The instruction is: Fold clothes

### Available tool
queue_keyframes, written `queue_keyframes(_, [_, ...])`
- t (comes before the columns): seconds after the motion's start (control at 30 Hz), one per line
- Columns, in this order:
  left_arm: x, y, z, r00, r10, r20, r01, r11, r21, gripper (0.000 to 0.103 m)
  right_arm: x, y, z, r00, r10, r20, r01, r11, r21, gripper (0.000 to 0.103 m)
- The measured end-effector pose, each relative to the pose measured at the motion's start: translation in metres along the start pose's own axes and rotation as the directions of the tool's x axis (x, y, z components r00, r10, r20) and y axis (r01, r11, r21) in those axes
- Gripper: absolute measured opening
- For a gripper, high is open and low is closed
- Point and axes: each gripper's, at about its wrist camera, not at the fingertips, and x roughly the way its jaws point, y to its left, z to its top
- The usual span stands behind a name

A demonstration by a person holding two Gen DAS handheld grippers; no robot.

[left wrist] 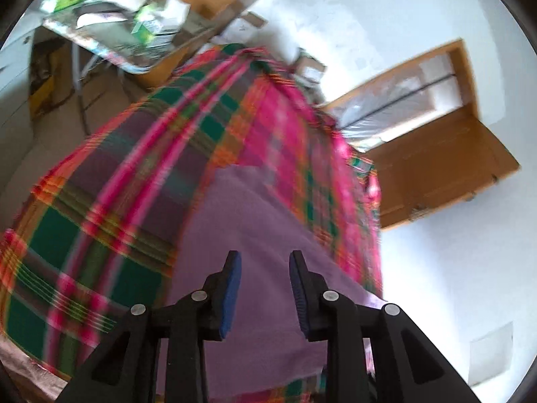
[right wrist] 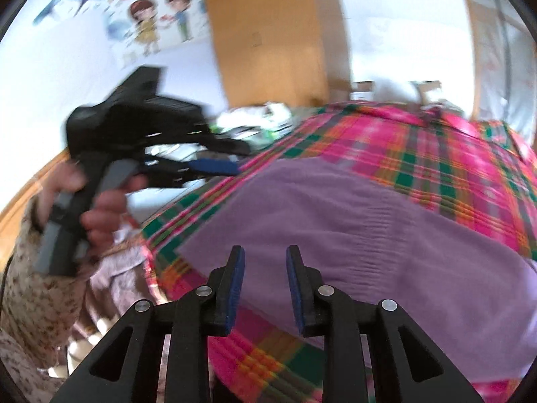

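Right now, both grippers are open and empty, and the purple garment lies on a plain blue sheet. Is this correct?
Not quite. The left gripper and the right gripper are open and empty, but the purple garment lies on a plaid sheet of pink, green and orange, not plain blue. Both wrist views show this.
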Motion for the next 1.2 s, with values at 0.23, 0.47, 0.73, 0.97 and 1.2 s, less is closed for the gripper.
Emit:
queue_keyframes(0.23, [0.006,-0.057,-0.022,0.999,0.033,0.029,-0.038,0.982,0.186,0.031,-0.024,-0.09,-0.026,0.974,-0.225,-0.041,0.229,0.955,0.189,0.027])
queue_keyframes(0.47, [0.063,-0.1,-0.054,0.991,0.024,-0.13,0.016,0.954,0.299,0.031,-0.048,-0.153,-0.056,0.931,-0.35,-0.101,0.364,0.872,0.328,0.027])
queue_keyframes(0.73, [0.135,-0.135,-0.093,0.943,0.035,-0.33,0.092,0.929,0.36,0.031,-0.073,-0.195,-0.076,0.879,-0.456,-0.141,0.475,0.805,0.355,0.027])
queue_keyframes(0.97, [0.168,-0.149,-0.111,0.918,0.049,-0.395,0.118,0.914,0.388,0.031,-0.106,-0.225,-0.09,0.824,-0.547,-0.15,0.561,0.747,0.355,0.027])
queue_keyframes(1.2, [0.19,-0.162,-0.119,0.896,0.053,-0.44,0.145,0.904,0.403,0.031,-0.164,-0.283,-0.095,0.73,-0.677,-0.092,0.649,0.644,0.405,0.027])
